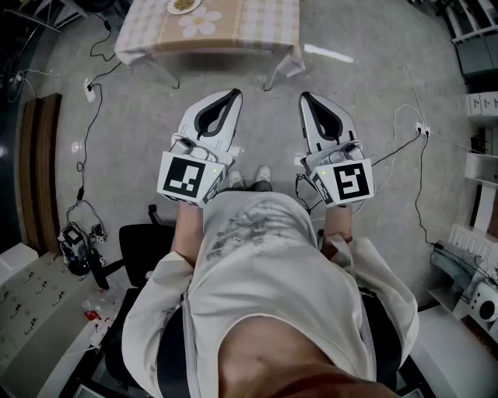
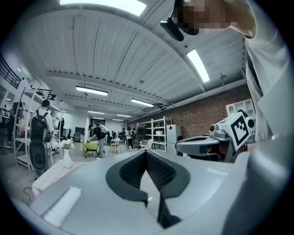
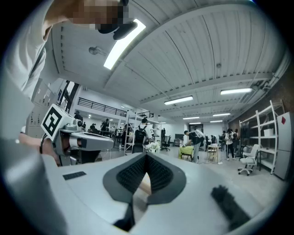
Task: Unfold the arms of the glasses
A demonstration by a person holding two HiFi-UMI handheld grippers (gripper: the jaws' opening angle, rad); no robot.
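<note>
surface: table, checked cloth | on it: plate at far edge | floor: loose cables

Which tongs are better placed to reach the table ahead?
Left, marginally. Both left tongs and right tongs are shut, empty, level; the checked-cloth table sits straight ahead of the left. No glasses visible.
</note>
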